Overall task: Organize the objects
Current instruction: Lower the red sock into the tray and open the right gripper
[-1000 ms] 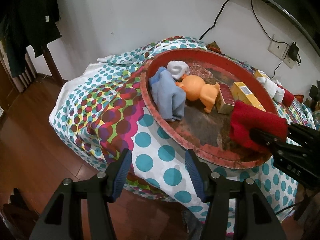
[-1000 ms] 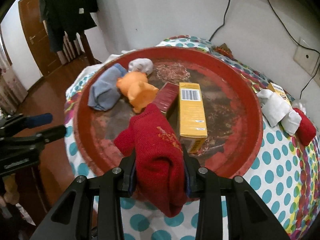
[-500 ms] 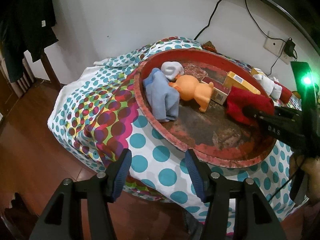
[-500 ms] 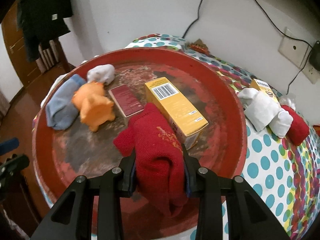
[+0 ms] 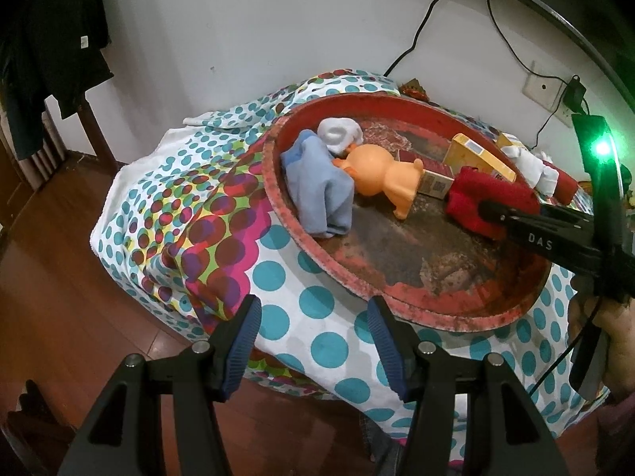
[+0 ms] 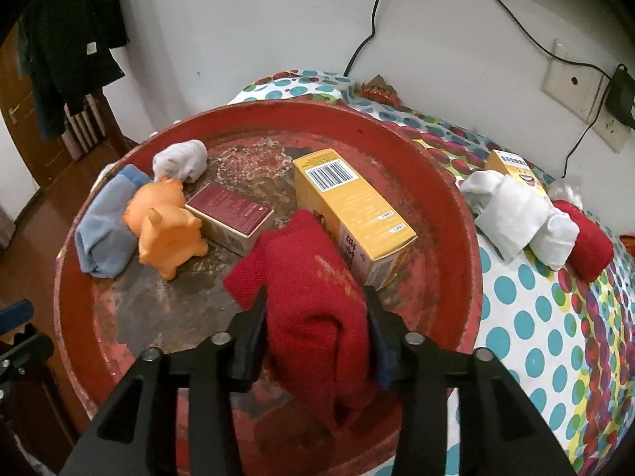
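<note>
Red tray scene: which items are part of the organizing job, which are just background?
Job: red tray; red sock between the right tongs; blue sock; orange toy; yellow box; maroon box; white socks.
Background: wall socket; hanging dark clothes.

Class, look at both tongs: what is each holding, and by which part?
The right tongs, jaws just opening, pinch the red sock across its middle; left tongs hold nothing.

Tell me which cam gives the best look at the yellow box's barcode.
Right wrist. The yellow box lies in the red tray with its barcode end facing the lens, stripes clear. In the left wrist view the same box is far, seen edge-on, partly behind the red sock; the barcode is unreadable.
</note>
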### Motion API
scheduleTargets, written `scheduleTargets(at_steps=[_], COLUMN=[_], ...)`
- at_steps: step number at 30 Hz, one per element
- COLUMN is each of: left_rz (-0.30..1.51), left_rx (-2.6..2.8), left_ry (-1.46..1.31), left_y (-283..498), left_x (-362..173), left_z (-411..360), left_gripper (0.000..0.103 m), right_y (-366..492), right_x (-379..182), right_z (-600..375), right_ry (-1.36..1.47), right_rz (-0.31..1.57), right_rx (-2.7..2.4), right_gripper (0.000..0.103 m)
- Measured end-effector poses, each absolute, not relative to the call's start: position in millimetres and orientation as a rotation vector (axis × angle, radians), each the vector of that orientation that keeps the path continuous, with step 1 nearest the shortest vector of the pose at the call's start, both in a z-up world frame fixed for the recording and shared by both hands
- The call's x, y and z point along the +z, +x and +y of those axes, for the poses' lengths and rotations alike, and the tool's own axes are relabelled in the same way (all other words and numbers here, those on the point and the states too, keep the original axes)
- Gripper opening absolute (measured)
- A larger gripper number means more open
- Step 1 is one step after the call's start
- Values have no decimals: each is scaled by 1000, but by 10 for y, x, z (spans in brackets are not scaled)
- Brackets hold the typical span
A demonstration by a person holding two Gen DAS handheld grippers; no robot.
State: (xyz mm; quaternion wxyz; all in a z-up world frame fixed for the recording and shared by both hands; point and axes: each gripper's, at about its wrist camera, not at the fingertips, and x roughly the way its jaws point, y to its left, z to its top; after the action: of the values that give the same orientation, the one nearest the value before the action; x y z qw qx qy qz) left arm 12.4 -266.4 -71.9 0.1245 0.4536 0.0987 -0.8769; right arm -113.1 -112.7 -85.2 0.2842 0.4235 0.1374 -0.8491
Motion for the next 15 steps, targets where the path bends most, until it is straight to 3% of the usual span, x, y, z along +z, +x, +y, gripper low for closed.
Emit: scheduleTargets(at_steps=[10, 15], left_rz=[248, 212], left_rx=[-2556, -2554], left_ry=[1334, 1333], left_y=[106, 98], left_x=[-737, -735], left_z=[-2592, -2547], left_gripper=[57, 57], right_y=[-974, -930], right_x=[-658, -539], right_z=[-897, -625], right_ry=[1078, 1038], right_rz=[283, 259], right_rx=[-2267, -2290], right_gripper=[61, 62])
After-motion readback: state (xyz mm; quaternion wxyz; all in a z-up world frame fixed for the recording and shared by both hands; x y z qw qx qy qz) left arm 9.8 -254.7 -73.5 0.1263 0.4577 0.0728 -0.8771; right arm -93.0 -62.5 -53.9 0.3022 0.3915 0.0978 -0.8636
